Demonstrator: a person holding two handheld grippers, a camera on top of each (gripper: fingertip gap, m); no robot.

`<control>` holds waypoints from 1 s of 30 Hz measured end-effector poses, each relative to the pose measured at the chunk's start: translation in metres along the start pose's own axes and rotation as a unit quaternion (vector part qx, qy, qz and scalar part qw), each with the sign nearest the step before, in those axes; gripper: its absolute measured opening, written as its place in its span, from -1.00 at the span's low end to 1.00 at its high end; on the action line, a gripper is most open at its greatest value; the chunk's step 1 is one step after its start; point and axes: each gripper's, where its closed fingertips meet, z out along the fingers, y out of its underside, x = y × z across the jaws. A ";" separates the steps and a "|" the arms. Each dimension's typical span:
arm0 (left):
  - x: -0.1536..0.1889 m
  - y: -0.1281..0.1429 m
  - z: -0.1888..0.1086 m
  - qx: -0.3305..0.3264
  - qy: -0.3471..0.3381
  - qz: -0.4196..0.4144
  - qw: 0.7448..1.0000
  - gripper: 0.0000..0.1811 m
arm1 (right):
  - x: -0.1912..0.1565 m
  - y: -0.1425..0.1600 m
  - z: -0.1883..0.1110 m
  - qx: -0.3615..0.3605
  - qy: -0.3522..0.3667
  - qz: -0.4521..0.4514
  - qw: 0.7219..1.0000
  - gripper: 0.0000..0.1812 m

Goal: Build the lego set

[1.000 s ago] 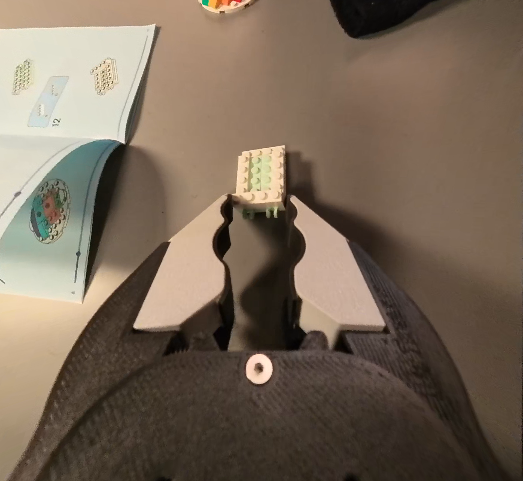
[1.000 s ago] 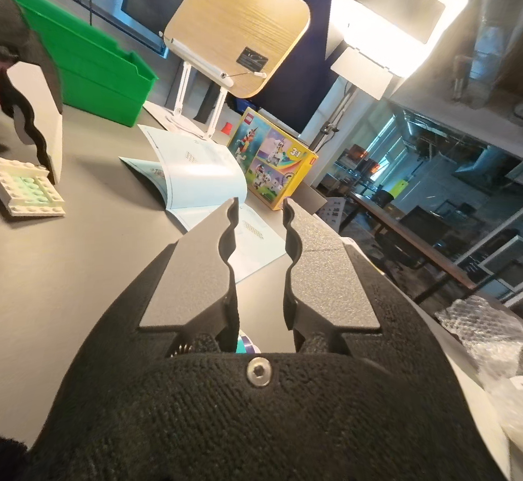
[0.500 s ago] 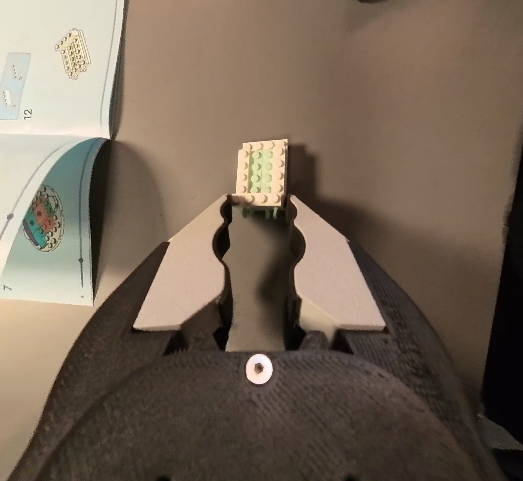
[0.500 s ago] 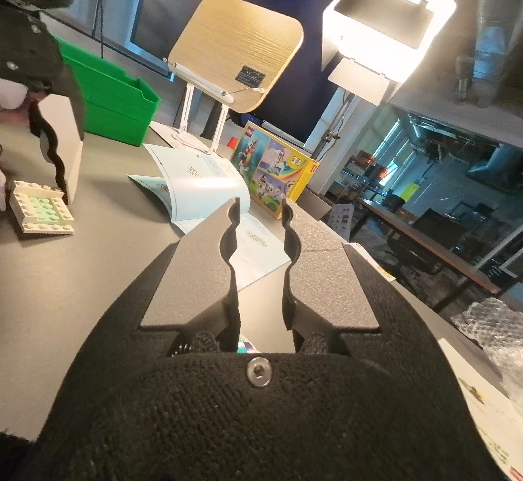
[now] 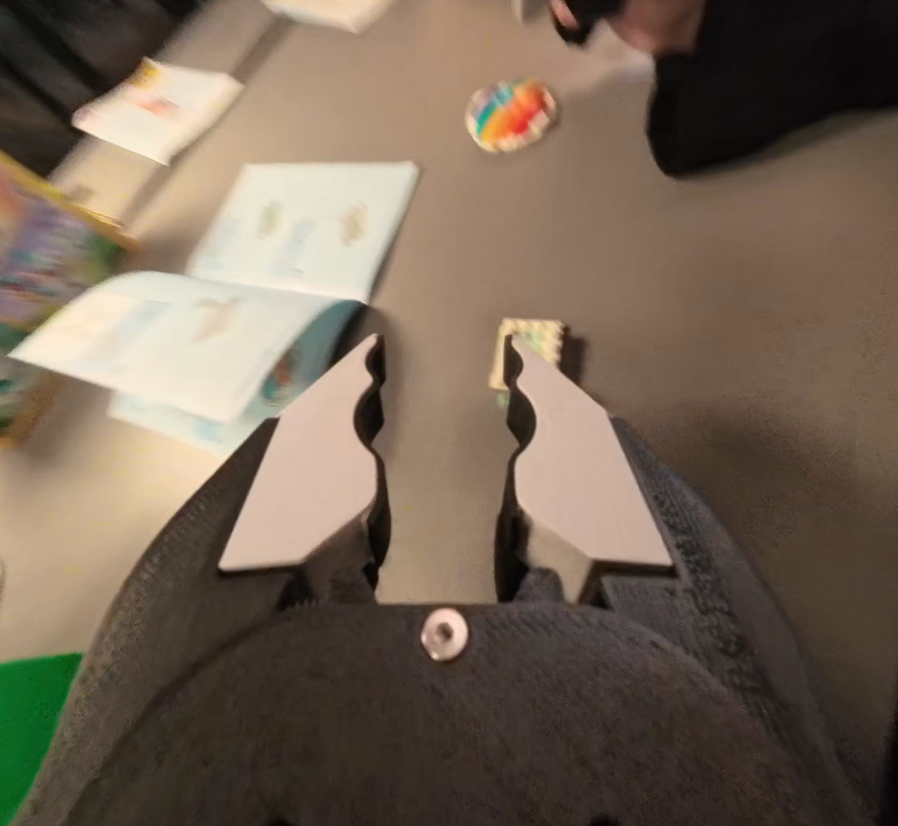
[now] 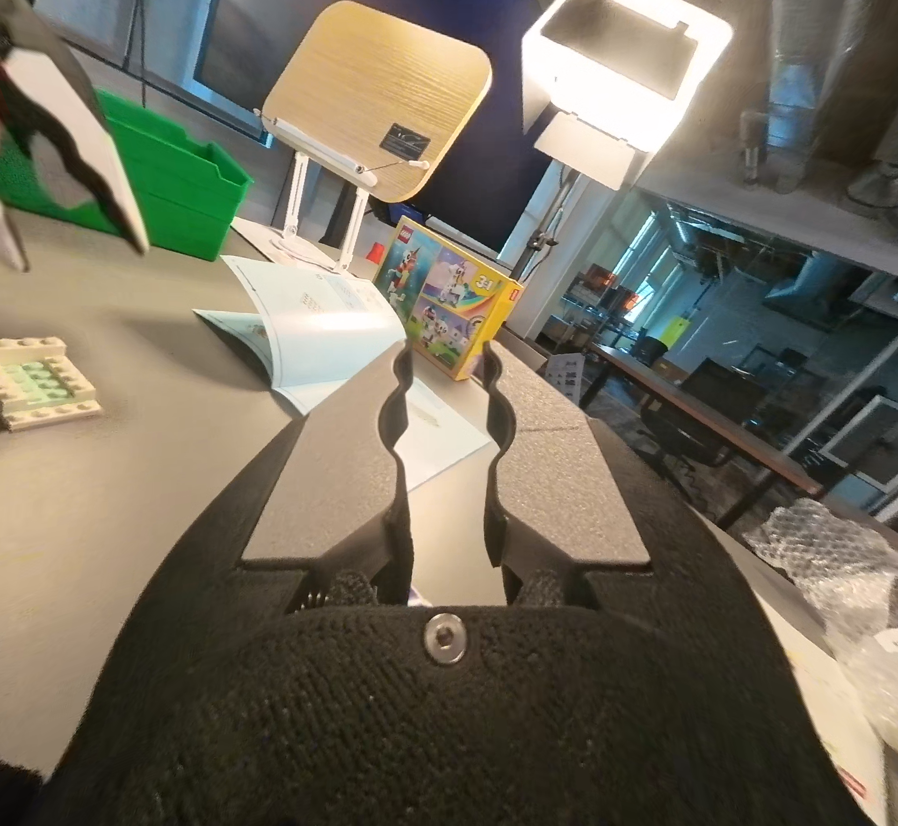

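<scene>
Grey counter (image 5: 680, 316): fills both views and carries everything listed.
Green bin (image 6: 184, 180): upper left of the right wrist view, at the far edge.
Wooden book stand (image 6: 384, 98): top centre, on white legs.
Yellow set box (image 6: 447, 312): centre, beyond the booklet.
Open instruction booklet (image 5: 291, 239): left of centre in the left wrist view.
Left gripper (image 5: 442, 346): fingers spread, nothing between them, raised off the counter.
Right gripper (image 6: 447, 355): fingers apart, empty.
Rainbow disc (image 5: 510, 115): upper centre, blurred.
White-and-green plate assembly (image 5: 532, 341): flat on the counter, partly behind the left gripper's right fingertip; mid-left edge of the right wrist view.
</scene>
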 end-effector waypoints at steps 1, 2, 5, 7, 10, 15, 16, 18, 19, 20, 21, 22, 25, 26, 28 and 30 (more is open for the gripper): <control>-0.011 -0.008 -0.008 0.040 -0.040 -0.001 0.998 -0.47 | 0.003 0.000 -0.001 0.001 0.007 0.001 1.000 -0.70; -0.020 -0.011 -0.015 0.070 -0.077 -0.002 0.995 -0.49 | 0.005 0.000 -0.001 0.002 0.014 0.001 1.000 -0.71; -0.041 -0.006 -0.026 0.108 -0.161 0.005 0.981 -0.48 | 0.012 0.002 -0.003 0.002 0.032 0.002 0.999 -0.71; -0.045 -0.002 -0.027 0.133 -0.196 0.016 0.971 -0.50 | 0.016 0.003 -0.003 0.001 0.039 0.004 0.999 -0.72; -0.041 -0.001 -0.023 0.186 -0.219 0.014 0.958 -0.57 | 0.019 0.007 -0.004 -0.004 0.047 0.008 0.999 -0.73; -0.026 -0.001 -0.010 0.163 -0.209 0.098 0.959 -0.61 | 0.024 0.012 -0.004 -0.013 0.057 0.014 0.998 -0.75; -0.024 -0.002 -0.010 0.165 -0.209 0.106 0.958 -0.62 | 0.025 0.014 -0.004 -0.016 0.059 0.015 0.998 -0.75; -0.024 -0.002 -0.010 0.164 -0.209 0.108 0.958 -0.63 | 0.028 0.016 -0.004 -0.020 0.065 0.018 0.998 -0.76; -0.025 -0.002 -0.010 0.163 -0.211 0.106 0.958 -0.63 | 0.029 0.017 -0.004 -0.021 0.068 0.019 0.997 -0.77; -0.027 -0.002 -0.011 0.164 -0.213 0.102 0.958 -0.63 | 0.030 0.018 -0.005 -0.022 0.070 0.020 0.997 -0.77; -0.028 -0.002 -0.013 0.168 -0.215 0.098 0.957 -0.64 | 0.031 0.018 -0.005 -0.023 0.071 0.021 0.997 -0.77; -0.028 -0.003 -0.014 0.172 -0.215 0.095 0.957 -0.64 | 0.031 0.018 -0.005 -0.023 0.073 0.022 0.997 -0.78; -0.029 -0.004 -0.017 0.182 -0.215 0.085 0.956 -0.65 | 0.032 0.019 -0.006 -0.026 0.076 0.019 0.997 -0.79; -0.029 -0.004 -0.018 0.183 -0.214 0.082 0.956 -0.65 | 0.032 0.019 -0.006 -0.027 0.077 0.018 0.996 -0.79; -0.031 -0.005 -0.020 0.188 -0.218 0.078 0.955 -0.65 | 0.033 0.019 -0.007 -0.028 0.080 0.014 0.996 -0.79; -0.031 -0.006 -0.022 0.194 -0.217 0.072 0.954 -0.65 | 0.033 0.020 -0.007 -0.030 0.083 0.013 0.996 -0.78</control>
